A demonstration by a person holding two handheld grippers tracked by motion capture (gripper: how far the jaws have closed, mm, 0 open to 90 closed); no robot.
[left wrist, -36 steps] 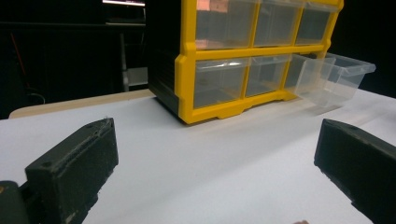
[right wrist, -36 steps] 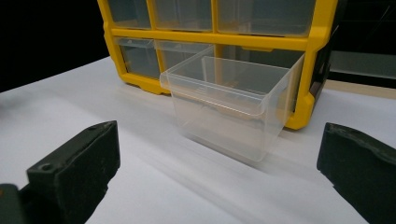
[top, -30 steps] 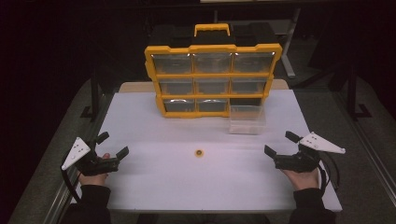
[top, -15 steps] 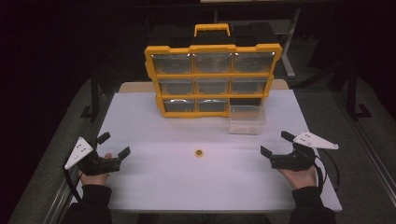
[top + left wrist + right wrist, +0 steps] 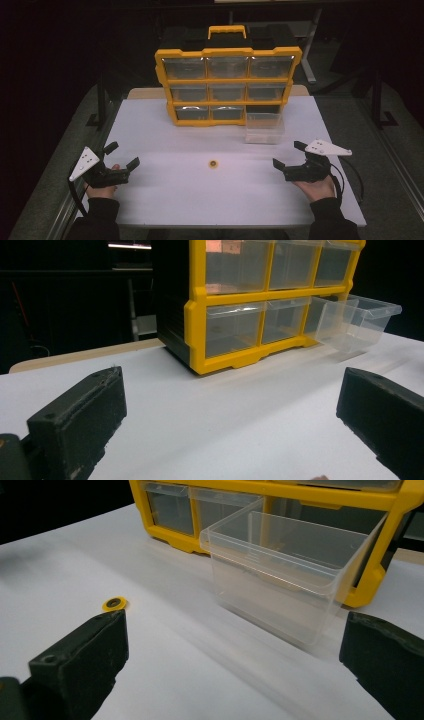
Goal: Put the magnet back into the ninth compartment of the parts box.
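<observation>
each hand-held gripper, left (image 5: 121, 156) and right (image 5: 289, 154), jaws apart, flanking a small yellow ring (image 5: 213, 163)

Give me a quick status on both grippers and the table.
Left gripper open, empty, low at table's left. Right gripper open, empty, at right. Small yellow ring lies loose mid-table; clear drawer out before the yellow organizer. Nothing blocking.

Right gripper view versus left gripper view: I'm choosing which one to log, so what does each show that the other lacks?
The right gripper view alone has the small yellow ring lying on the white table. The left gripper view alone has the yellow organiser's left side and upper drawer row. Both share the yellow plastic drawer organiser, the pulled-out clear plastic drawer and open black jaws.
</observation>
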